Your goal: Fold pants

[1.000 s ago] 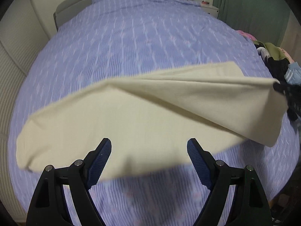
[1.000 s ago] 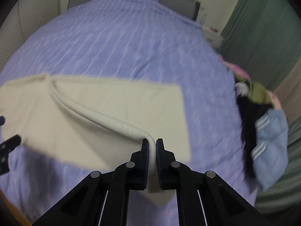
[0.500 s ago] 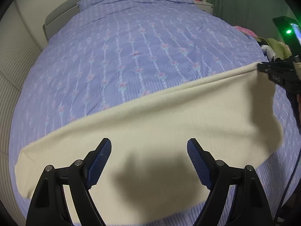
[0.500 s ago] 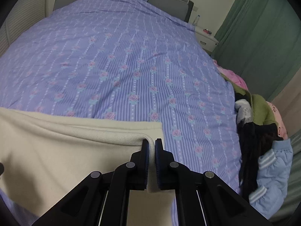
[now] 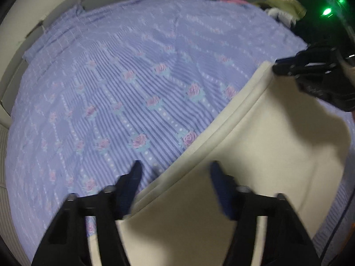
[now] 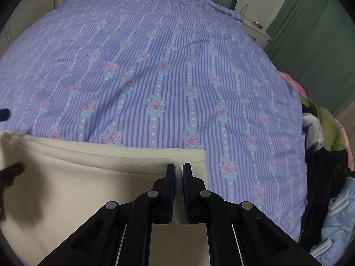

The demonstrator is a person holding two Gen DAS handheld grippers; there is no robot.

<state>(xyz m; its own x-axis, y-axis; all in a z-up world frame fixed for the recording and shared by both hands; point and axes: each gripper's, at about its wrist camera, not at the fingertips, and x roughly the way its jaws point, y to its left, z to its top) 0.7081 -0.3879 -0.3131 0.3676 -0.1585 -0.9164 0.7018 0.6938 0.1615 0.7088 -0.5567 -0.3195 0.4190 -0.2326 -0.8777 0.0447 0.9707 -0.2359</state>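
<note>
Cream pants [image 6: 93,190] folded flat on bed, ribbed edge doubled along far side.

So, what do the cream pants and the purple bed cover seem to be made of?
The cream pants look like a soft, matte knit, perhaps cotton: fine ribbing shows along the folded edge pinched by the right hand-held gripper. The bed cover looks like thin woven fabric, maybe crinkled cotton, with printed stripes and roses and a matte surface.

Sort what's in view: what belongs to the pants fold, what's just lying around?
In the job:
cream pants
right gripper, shut on the pants' folded edge
left gripper, open over the pants

Lying about:
clothes pile at the bed's right edge
bottle and nightstand
</note>
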